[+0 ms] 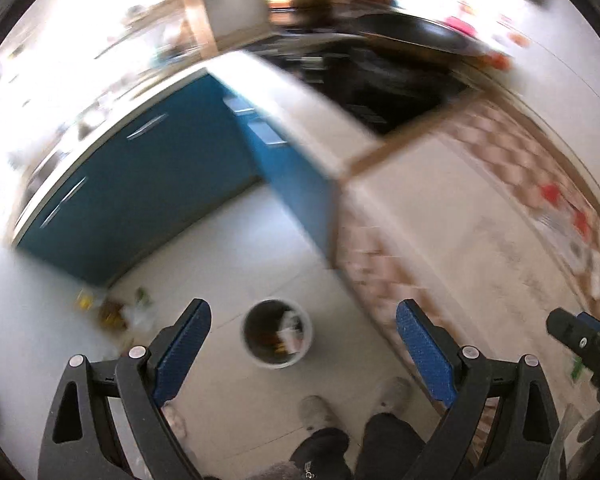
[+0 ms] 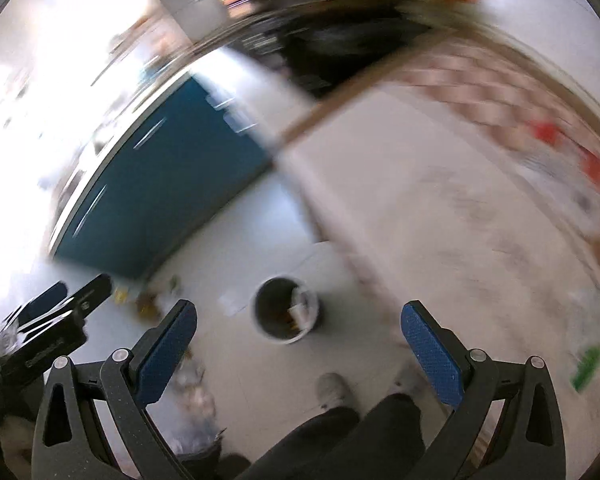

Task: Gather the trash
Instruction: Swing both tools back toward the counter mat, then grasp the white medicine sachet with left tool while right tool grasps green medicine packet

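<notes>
A white trash bin (image 1: 277, 333) with some rubbish inside stands on the pale floor below me; it also shows in the right wrist view (image 2: 286, 309). My left gripper (image 1: 303, 320) is open and empty, held high above the bin. My right gripper (image 2: 299, 320) is open and empty, also high above the bin. Loose trash (image 1: 112, 312) lies on the floor left of the bin by the blue cabinet, also seen in the right wrist view (image 2: 148, 300). A green wrapper (image 2: 588, 366) lies on the table at the right. Both views are blurred.
Blue cabinets (image 1: 140, 184) run along the left. A white table (image 1: 452, 216) with a checkered cloth edge and red items (image 1: 550, 192) stands on the right. The person's feet (image 1: 320, 412) are just below the bin. The other gripper (image 1: 584, 340) shows at the right edge.
</notes>
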{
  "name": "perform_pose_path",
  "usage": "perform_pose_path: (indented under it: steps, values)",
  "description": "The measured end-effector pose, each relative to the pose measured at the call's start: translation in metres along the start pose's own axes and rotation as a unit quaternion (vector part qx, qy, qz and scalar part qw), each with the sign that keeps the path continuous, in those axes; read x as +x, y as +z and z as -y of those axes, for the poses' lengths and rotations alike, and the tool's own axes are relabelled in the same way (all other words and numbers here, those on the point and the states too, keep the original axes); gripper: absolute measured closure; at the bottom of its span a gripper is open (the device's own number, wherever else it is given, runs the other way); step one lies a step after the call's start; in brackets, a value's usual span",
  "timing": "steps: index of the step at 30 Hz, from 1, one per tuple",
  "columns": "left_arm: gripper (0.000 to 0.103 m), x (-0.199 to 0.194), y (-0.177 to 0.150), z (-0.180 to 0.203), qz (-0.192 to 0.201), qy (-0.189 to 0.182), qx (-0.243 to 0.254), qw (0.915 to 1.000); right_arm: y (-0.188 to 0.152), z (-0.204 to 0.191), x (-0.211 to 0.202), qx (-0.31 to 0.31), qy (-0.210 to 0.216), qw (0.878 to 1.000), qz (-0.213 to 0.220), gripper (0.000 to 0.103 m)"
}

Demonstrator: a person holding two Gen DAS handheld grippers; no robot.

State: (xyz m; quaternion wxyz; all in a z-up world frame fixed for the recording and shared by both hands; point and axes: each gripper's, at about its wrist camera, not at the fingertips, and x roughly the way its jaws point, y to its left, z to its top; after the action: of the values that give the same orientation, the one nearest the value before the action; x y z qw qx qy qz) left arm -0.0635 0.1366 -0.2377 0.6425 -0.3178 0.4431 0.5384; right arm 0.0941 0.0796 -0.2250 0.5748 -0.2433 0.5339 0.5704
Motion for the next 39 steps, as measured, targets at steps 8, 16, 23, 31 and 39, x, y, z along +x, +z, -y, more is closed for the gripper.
perform_pose_path:
  steps: [8, 16, 23, 31, 39]
  values:
    - [0.009, 0.047, 0.009, 0.226, -0.123, -0.166, 0.143, 0.9679, -0.037, 0.227, -0.071, 0.225, -0.106, 0.968, 0.034, 0.0]
    - [0.013, 0.096, -0.03, 0.389, -0.222, -0.2, 0.239, 0.9238, -0.11, 0.384, -0.101, 0.383, -0.17, 0.907, 0.04, 0.0]
    - [0.061, 0.102, -0.042, 0.419, -0.201, -0.16, 0.261, 0.9306, -0.141, 0.426, -0.086, 0.425, -0.172, 0.888, 0.022, 0.0]
    - [0.103, 0.105, -0.024, 0.371, -0.166, -0.126, 0.26, 0.943, -0.13, 0.412, -0.055, 0.407, -0.144, 0.902, -0.003, 0.0]
    - [0.094, 0.122, -0.004, 0.311, -0.164, -0.1, 0.212, 0.9581, -0.091, 0.371, -0.013, 0.334, -0.115, 0.935, -0.032, 0.0]
